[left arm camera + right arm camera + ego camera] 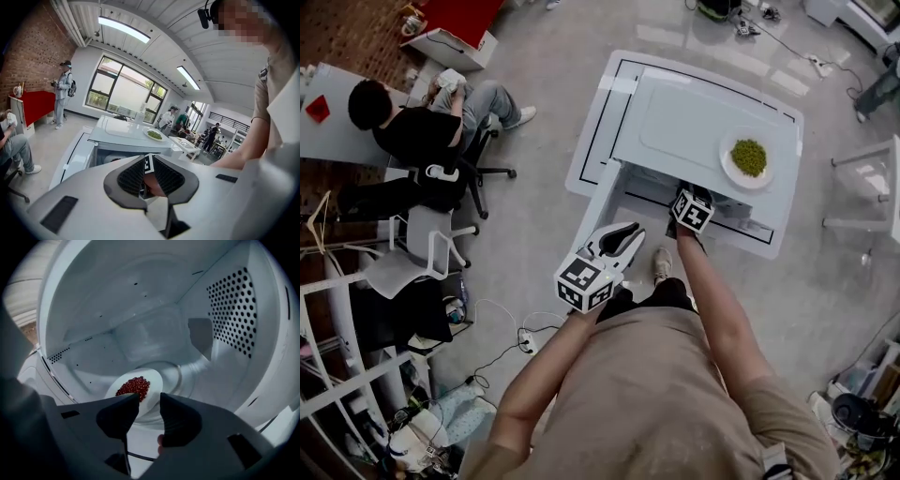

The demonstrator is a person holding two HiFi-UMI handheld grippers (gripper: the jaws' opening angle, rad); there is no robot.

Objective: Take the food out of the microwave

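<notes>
Reaching for the food looks to be the step in hand, with the pick itself not yet made. A boxy white microwave [703,122] sits low at 12 o'clock from the person in the head view. Its white, black-lined door [595,122] is swung open toward 10 o'clock. A round white plate of green peas [748,159] rests on the microwave's top at 2 o'clock, already outside. The right gripper view looks into the pale cavity, where a perforated side wall [229,310] stands at 2 o'clock. A round white plate of red food [154,383] lies on the cavity floor, low and centre. The right gripper [150,401] points down into the cavity with its jaws spread wide and nothing between them. The plate lies just beyond its tips at 11 o'clock, and I cannot tell whether one tip touches the rim. The left gripper [635,232] hangs outside at 7 o'clock of the microwave, its jaws a narrow gap apart and empty. The next move, I judge, calls for sliding the wide jaws over the plate's near rim and closing firmly. The plate should then come out level so the loose red beads [133,386] do not roll off.
</notes>
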